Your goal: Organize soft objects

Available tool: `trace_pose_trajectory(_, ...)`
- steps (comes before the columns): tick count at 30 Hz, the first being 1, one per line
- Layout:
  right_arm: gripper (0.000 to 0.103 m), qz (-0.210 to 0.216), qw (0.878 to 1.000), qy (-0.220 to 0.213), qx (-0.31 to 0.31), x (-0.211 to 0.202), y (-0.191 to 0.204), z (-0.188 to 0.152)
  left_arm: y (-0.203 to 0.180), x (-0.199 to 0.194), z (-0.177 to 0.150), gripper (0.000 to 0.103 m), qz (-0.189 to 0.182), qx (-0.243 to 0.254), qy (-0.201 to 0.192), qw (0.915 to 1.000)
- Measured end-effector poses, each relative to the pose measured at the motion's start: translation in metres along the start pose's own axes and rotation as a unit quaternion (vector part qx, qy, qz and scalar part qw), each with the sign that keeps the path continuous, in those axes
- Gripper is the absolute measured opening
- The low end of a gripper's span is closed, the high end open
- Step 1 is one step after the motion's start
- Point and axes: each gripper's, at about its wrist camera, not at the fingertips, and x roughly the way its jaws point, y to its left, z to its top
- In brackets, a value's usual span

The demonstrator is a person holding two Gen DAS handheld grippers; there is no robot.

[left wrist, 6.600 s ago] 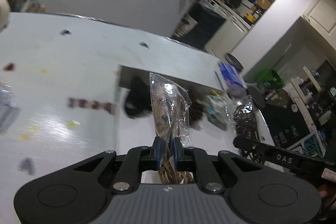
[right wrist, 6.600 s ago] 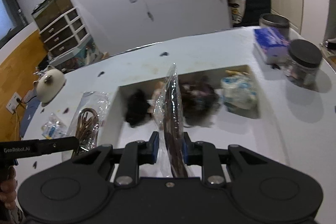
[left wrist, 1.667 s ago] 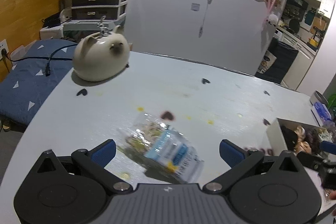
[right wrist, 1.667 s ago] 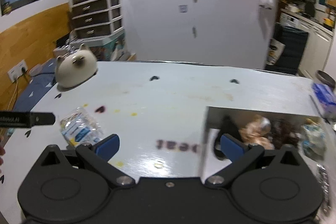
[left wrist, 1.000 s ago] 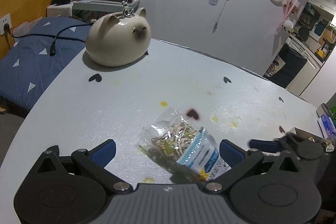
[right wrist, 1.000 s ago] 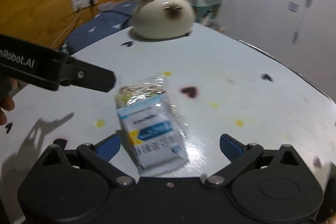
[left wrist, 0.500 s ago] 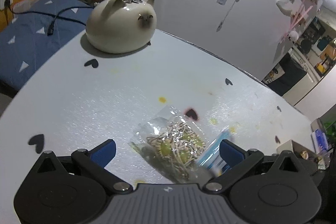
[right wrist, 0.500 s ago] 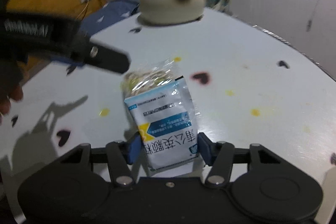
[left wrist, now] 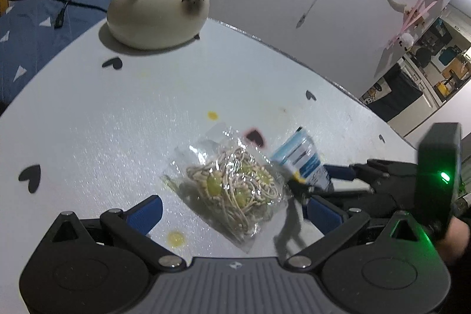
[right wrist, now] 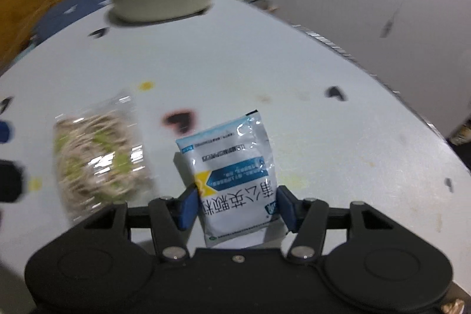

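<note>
Between our left fingers (left wrist: 232, 212), spread wide, lies the clear bag of beige cords (left wrist: 232, 190), lengthwise ahead; our right fingers (right wrist: 235, 209) grip the white-blue sachet (right wrist: 232, 178).

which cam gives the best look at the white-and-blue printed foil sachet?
Right wrist view: the white-and-blue printed foil sachet sits centred and sharp, face-on, print legible, between the right gripper pads. The left wrist view shows the sachet only obliquely at the right, small, beside the clear bag of beige cords.
</note>
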Motion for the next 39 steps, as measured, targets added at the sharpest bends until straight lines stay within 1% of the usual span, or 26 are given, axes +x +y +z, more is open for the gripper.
trace_pose_trajectory(4,0.058,0.044,0.999,0.017,-0.021,-0.015,0.015,-0.013,0.001,0.005,0.001,0.103,0.005,-0.004,0.008,0.9999)
trace_pose_trajectory(7,0.058,0.071,0.997,0.016,-0.012,-0.029,0.027,-0.025,0.001,0.009,0.002,0.103,0.015,-0.001,0.012,0.9998)
trace_pose_trajectory(9,0.058,0.077,0.997,0.015,-0.006,-0.037,0.032,-0.031,0.001,0.013,0.002,0.103,0.03,0.008,0.018,0.9994)
trace_pose_trajectory(13,0.058,0.061,0.997,0.023,0.029,-0.047,0.027,-0.043,-0.003,0.022,0.001,0.103,0.055,0.043,0.035,0.997)
trace_pose_trajectory(16,0.058,0.042,0.996,0.035,0.071,-0.048,0.014,-0.049,-0.006,0.029,0.0,0.103,0.056,0.052,0.039,0.9963)
trace_pose_trajectory(19,0.059,0.027,0.995,0.034,0.086,-0.048,0.003,-0.055,-0.011,0.039,-0.002,0.102,0.064,0.066,0.046,0.9947)
trace_pose_trajectory(21,0.064,0.016,0.996,0.036,0.08,-0.048,-0.001,-0.061,-0.013,0.046,-0.003,0.102,0.076,0.077,0.05,0.9929)
trace_pose_trajectory(23,0.078,0.016,0.996,0.037,0.073,-0.05,-0.006,-0.067,-0.015,0.052,-0.004,0.1,0.084,0.09,0.055,0.9909)
trace_pose_trajectory(25,0.086,0.007,0.997,0.036,0.073,-0.054,-0.009,-0.073,-0.017,0.054,-0.005,0.1,0.091,0.105,0.051,0.989)
trace_pose_trajectory(27,0.087,-0.005,0.997,0.045,0.067,-0.056,-0.011,-0.08,-0.018,0.055,-0.004,0.099,0.097,0.117,0.048,0.9872)
trace_pose_trajectory(29,0.087,-0.021,0.996,0.057,0.065,-0.054,-0.011,-0.087,-0.019,0.056,-0.003,0.095,0.103,0.126,0.046,0.9856)
trace_pose_trajectory(33,0.088,-0.05,0.992,0.051,0.106,-0.054,-0.021,-0.094,-0.015,0.053,-0.001,0.09,0.104,0.131,0.042,0.9851)
trace_pose_trajectory(34,0.086,-0.062,0.99,0.05,0.113,-0.054,-0.024,-0.095,-0.014,0.053,-0.001,0.089,0.103,0.131,0.041,0.9852)
trace_pose_trajectory(35,0.081,-0.077,0.988,0.053,0.12,-0.053,-0.027,-0.096,-0.013,0.052,-0.001,0.087,0.1,0.129,0.04,0.9857)
trace_pose_trajectory(36,0.08,-0.088,0.986,0.054,0.129,-0.053,-0.03,-0.097,-0.012,0.051,-0.001,0.086,0.099,0.129,0.04,0.986)
trace_pose_trajectory(37,0.08,-0.088,0.985,0.051,0.14,-0.054,-0.034,-0.099,-0.011,0.049,-0.001,0.084,0.097,0.129,0.039,0.9861)
trace_pose_trajectory(38,0.081,-0.074,0.984,0.042,0.158,-0.058,-0.038,-0.1,-0.011,0.048,-0.001,0.083,0.096,0.13,0.039,0.9861)
trace_pose_trajectory(39,0.082,-0.051,0.982,0.03,0.182,-0.062,-0.044,-0.099,-0.011,0.047,-0.002,0.083,0.095,0.13,0.039,0.9862)
